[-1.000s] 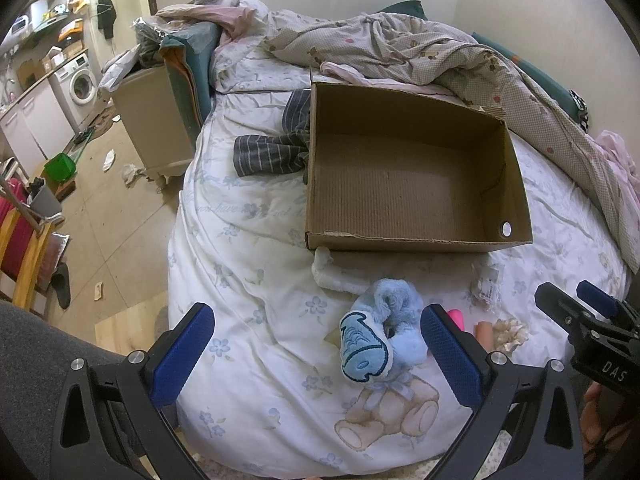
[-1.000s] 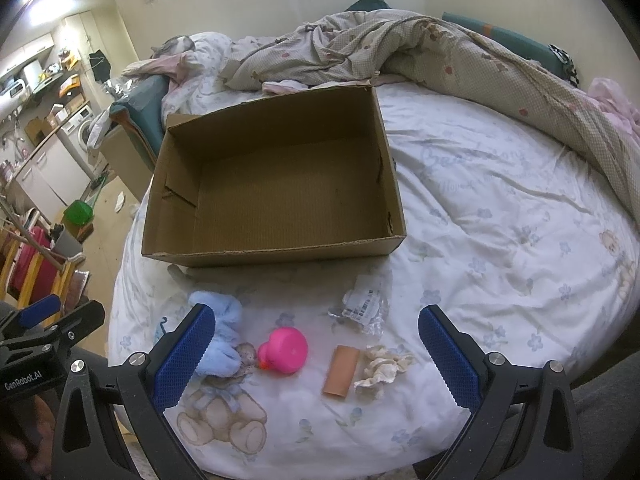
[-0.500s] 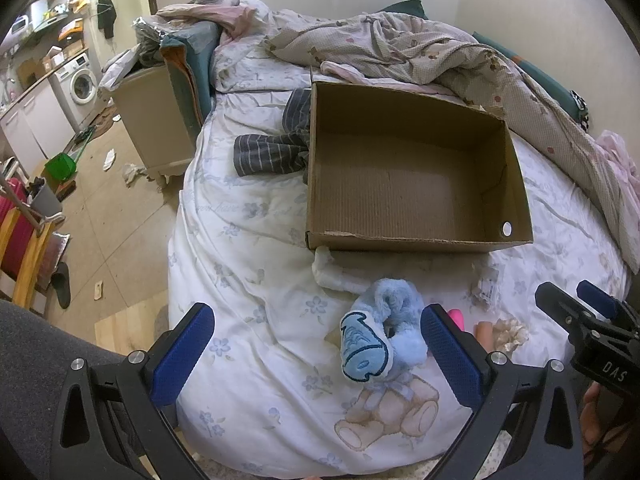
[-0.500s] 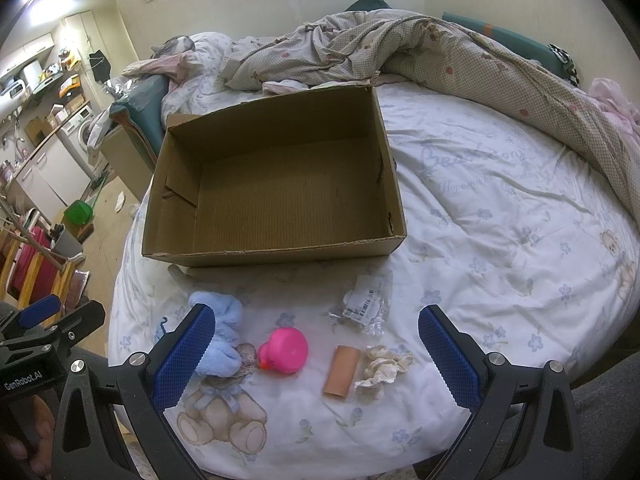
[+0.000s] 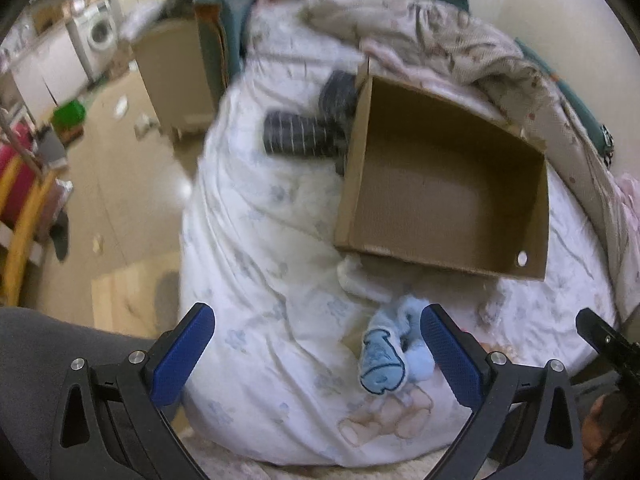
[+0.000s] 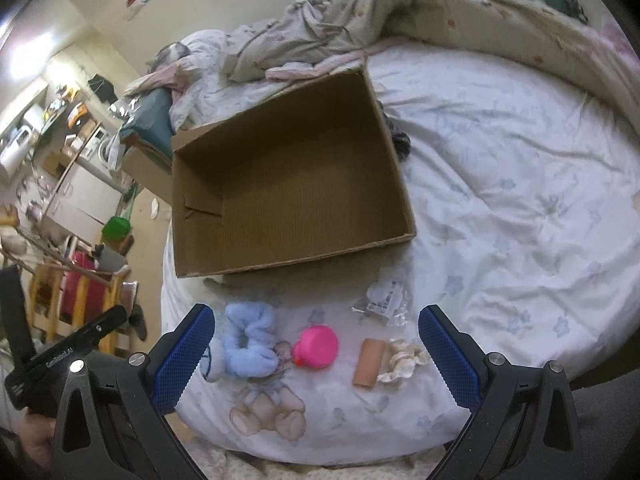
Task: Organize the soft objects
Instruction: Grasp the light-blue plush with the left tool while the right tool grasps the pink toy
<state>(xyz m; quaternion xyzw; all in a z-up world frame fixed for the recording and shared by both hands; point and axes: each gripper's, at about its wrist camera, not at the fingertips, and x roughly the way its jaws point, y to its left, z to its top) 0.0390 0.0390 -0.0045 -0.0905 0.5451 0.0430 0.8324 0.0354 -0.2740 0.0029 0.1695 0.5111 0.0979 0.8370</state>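
Note:
An empty cardboard box lies open on the bed. In front of it lies a fluffy light-blue soft toy, a pink round toy, a tan roll, a cream scrunchie and a clear plastic packet. My left gripper is open and empty, the blue toy just inside its right finger. My right gripper is open and empty, held above the pink toy and the row of small things.
A rumpled beige quilt is heaped behind the box. Dark striped clothes lie left of the box. A white cloth pokes out under the box front. The bed edge drops to the floor on the left.
Both grippers have tilted and shifted; the left view now swings left and blurs, with the blue toy nearer its right finger. No object has moved.

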